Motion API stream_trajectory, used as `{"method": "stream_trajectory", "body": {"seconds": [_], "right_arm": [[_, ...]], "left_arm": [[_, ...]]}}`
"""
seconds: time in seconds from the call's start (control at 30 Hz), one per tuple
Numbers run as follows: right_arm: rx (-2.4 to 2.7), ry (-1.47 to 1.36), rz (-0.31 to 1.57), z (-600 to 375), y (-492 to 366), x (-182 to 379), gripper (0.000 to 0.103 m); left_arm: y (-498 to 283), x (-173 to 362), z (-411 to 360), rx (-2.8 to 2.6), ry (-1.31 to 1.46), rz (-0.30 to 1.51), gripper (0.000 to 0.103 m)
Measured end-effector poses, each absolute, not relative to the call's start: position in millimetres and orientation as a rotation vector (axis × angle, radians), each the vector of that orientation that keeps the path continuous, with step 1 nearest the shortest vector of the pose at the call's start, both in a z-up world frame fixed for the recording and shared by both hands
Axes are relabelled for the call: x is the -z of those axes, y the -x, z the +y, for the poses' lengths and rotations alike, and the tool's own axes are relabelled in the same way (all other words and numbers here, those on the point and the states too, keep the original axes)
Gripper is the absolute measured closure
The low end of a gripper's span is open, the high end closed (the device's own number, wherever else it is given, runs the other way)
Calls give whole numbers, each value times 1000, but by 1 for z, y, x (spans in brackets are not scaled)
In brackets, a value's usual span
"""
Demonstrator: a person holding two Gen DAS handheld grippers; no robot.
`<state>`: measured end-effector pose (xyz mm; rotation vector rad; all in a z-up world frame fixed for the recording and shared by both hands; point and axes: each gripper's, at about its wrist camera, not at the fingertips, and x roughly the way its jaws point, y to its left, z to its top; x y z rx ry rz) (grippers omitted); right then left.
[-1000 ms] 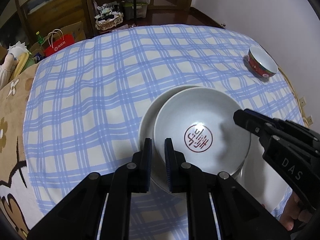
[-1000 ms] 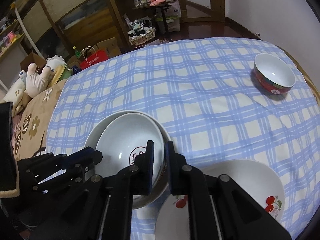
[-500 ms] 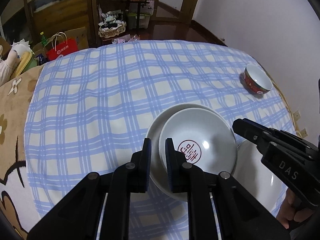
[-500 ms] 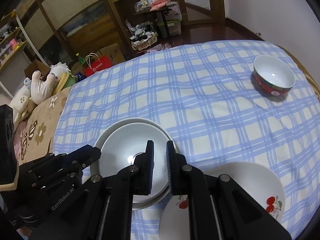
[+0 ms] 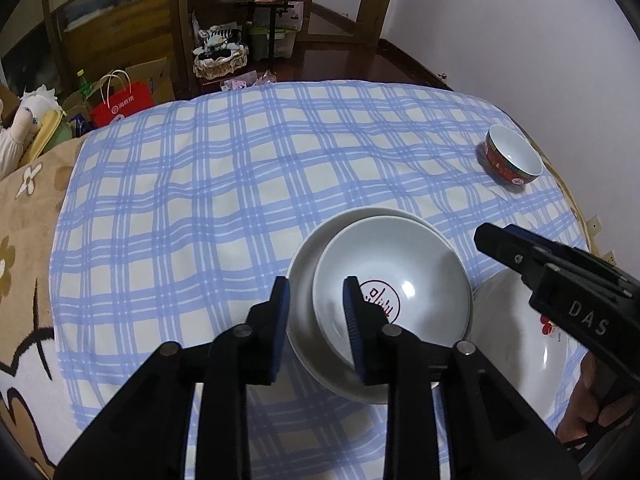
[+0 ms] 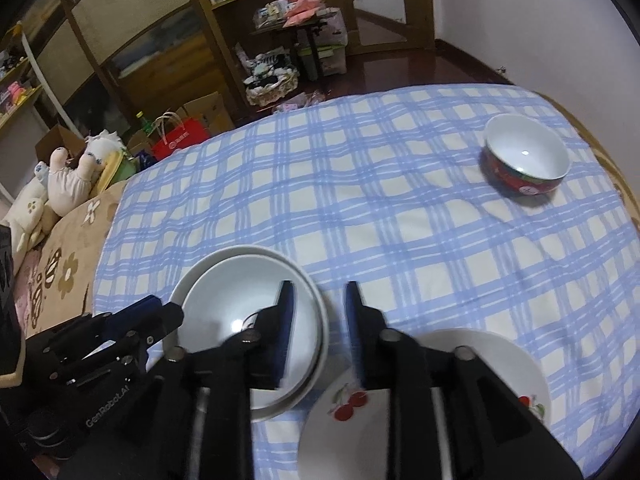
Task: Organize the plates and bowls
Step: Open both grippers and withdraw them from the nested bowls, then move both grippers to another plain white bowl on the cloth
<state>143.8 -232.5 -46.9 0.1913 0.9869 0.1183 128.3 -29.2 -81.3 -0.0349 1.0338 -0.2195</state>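
Both grippers, left [image 5: 316,312] and right [image 6: 318,320], opening off nested bowls [image 5: 392,300], rims still between jaws; top bowl could slip sideways

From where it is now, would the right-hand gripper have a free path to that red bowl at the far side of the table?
Probably yes. Between the right gripper, whose jaws are opening over the stacked bowls' rim, and the red bowl lies only bare checked tablecloth. It seems a long stretch, though.
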Motion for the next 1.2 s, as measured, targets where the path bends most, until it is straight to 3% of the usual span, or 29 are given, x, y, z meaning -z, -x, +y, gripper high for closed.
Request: {"method": "stream_trajectory", "body": {"seconds": [0.07, 0.13, 0.3, 0.47, 0.57, 1.2], "right_arm": [[-109, -201, 979, -237, -144, 44, 58], [-96, -206, 970, -242, -144, 41, 50], [-45, -202, 928, -255, -142, 28, 33], [3, -243, 871, -273, -138, 15, 7], [43, -250, 842, -283, -137, 8, 0], [132, -320, 728, -349, -110, -52, 0]], "left_arm": [[-127, 80, -30, 225, 27, 1025, 66], [-126, 78, -33, 229, 13, 1016, 51], [-125, 75, -40, 232, -18, 1017, 29], [-122, 69, -50, 249, -45, 986, 22], [-120, 64, -57, 251, -66, 963, 20], [-109, -1, -98, 314, -157, 878, 19]]}}
